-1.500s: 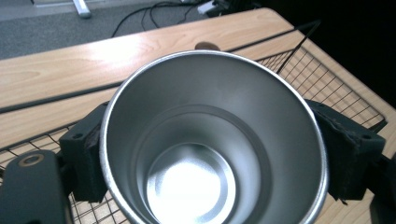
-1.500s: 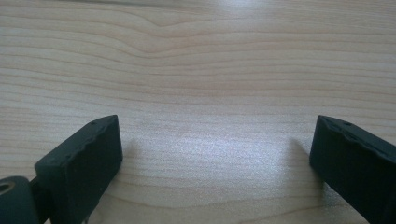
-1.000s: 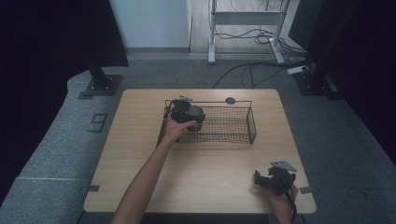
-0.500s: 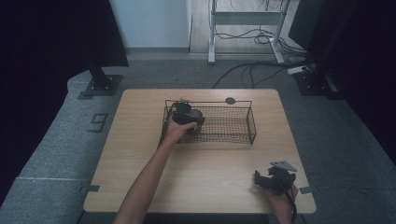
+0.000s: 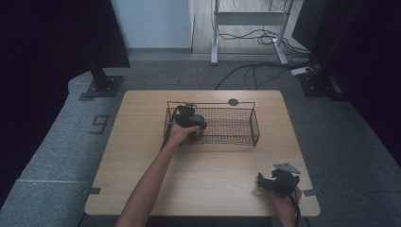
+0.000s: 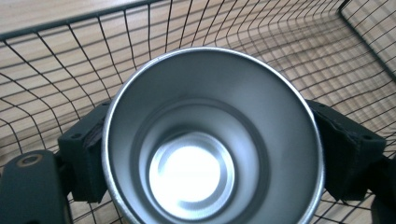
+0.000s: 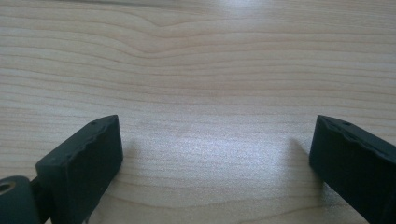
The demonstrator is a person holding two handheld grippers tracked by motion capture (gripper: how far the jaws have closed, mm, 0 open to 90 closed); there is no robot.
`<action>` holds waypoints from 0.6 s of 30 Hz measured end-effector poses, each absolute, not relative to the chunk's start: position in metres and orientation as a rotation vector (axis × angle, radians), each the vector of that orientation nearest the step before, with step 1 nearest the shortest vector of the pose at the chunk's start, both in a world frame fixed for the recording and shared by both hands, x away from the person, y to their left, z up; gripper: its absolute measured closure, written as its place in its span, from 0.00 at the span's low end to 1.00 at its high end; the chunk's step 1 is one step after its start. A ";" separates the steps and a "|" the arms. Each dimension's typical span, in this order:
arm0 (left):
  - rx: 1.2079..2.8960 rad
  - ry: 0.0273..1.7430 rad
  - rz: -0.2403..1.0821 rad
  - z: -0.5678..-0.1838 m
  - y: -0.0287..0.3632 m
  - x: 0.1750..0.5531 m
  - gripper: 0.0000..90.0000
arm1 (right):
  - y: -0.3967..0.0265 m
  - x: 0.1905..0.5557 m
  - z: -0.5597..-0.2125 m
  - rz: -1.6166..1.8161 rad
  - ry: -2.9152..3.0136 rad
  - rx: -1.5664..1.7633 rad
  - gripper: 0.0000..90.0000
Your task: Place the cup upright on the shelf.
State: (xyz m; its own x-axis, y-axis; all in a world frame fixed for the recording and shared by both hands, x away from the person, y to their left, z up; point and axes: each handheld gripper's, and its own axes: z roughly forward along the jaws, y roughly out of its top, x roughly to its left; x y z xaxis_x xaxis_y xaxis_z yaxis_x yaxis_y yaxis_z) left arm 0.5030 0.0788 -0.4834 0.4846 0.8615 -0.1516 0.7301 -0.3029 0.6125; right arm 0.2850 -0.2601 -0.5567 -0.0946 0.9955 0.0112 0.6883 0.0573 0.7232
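Observation:
A shiny steel cup (image 6: 212,140) stands mouth-up between the two black jaws of my left gripper (image 6: 212,154), which is shut on it. It sits inside the left end of a black wire basket (image 5: 246,124) on the wooden table (image 5: 142,156). From above, my left gripper (image 5: 189,120) and hand hide the cup. My right gripper (image 5: 272,182) rests near the table's front right corner. Its jaws are wide apart over bare wood (image 7: 205,93), with nothing between them.
The basket's mesh walls (image 6: 70,60) rise close around the cup. A small dark round disc (image 5: 233,101) lies on the table behind the basket. Grey floor, a metal stand and cables lie beyond the far edge.
My left hand and gripper have shifted slightly within the basket's left end. The right gripper has stayed put.

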 end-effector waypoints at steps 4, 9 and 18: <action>2.095 1.311 0.272 -0.483 0.078 0.502 0.15 | -0.260 0.285 -0.557 0.797 1.838 1.679 0.03; 2.096 1.323 0.264 -0.482 0.078 0.501 0.12 | -0.260 0.285 -0.557 0.797 1.838 1.681 0.03; 2.050 1.302 0.277 -0.474 0.082 0.497 0.04 | -0.260 0.285 -0.556 0.796 1.839 1.682 0.03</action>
State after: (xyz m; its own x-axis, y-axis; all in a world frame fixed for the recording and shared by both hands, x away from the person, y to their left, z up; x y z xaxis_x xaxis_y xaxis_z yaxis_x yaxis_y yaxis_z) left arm 0.4970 0.0818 -0.4740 0.4758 0.8621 -0.1744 0.7167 -0.2651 0.6451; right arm 0.2849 -0.2600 -0.5565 -0.0945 0.9954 0.0120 0.6902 0.0568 0.7214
